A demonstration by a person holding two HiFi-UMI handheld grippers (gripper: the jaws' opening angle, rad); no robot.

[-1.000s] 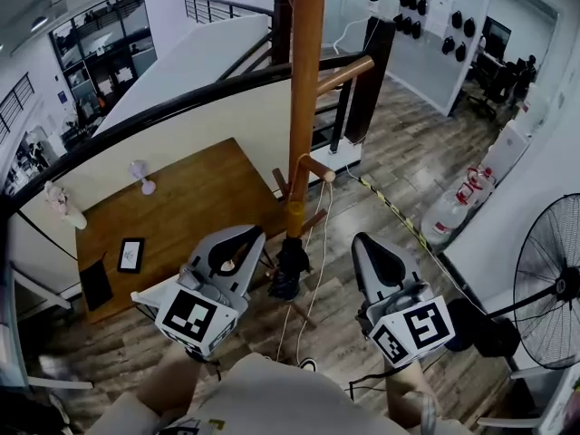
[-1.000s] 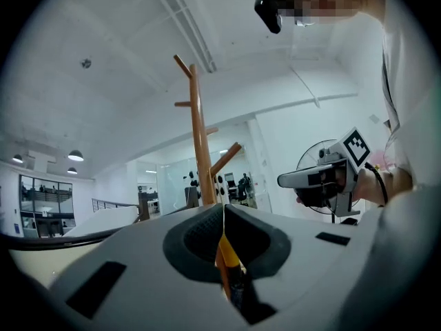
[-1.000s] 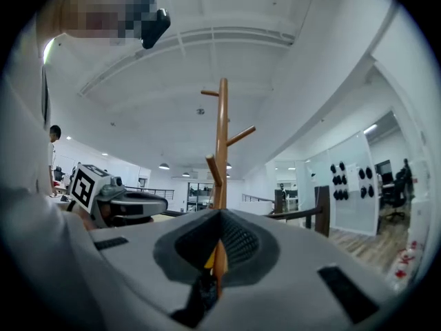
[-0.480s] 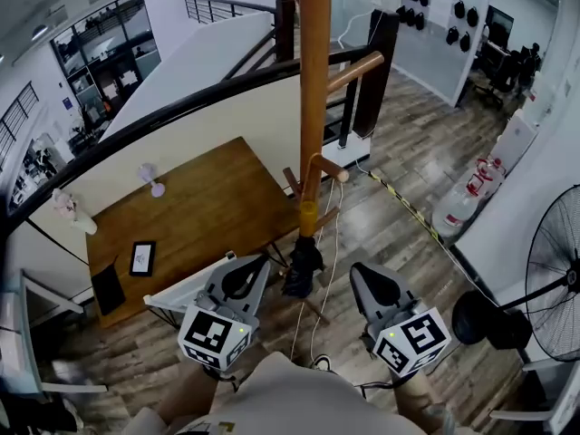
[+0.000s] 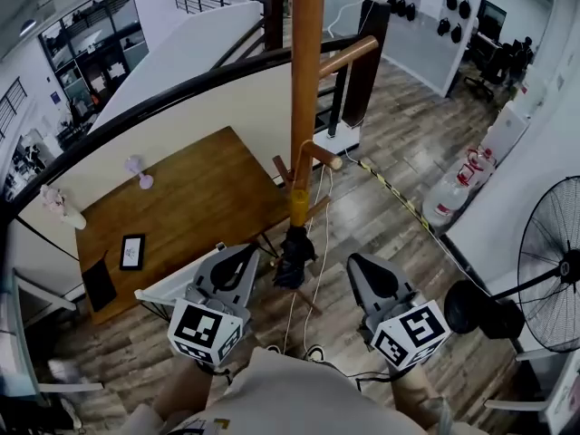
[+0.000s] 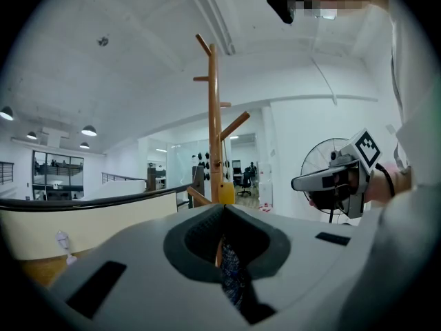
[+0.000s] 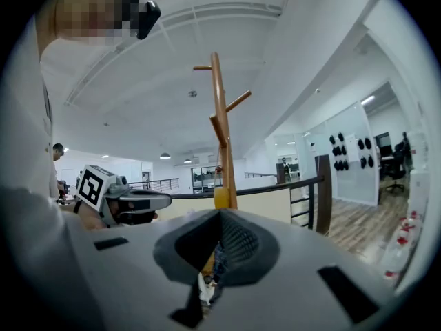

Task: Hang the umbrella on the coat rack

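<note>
The wooden coat rack (image 5: 306,71) rises straight ahead, with short pegs (image 5: 319,157) low on its pole. A folded dark umbrella (image 5: 292,256) with a yellow handle (image 5: 299,208) hangs close against the pole; which peg carries it is hidden. My left gripper (image 5: 243,256) sits just left of the umbrella and my right gripper (image 5: 361,266) just right of it, both apart from it and shut on nothing. The left gripper (image 6: 224,211) faces the rack (image 6: 215,123) with the umbrella fabric (image 6: 233,278) beyond its jaws. The right gripper (image 7: 220,218) faces the rack (image 7: 222,129) too.
A wooden table (image 5: 195,198) stands left of the rack with a framed tablet (image 5: 132,252) and a small fan (image 5: 138,170) on it. A black handrail (image 5: 163,107) curves behind. A white cord (image 5: 313,261) hangs by the pole. A floor fan (image 5: 553,279) and water bottles (image 5: 450,205) stand at the right.
Both grippers have drawn back a little toward me and stay shut. The umbrella still hangs on the rack.
</note>
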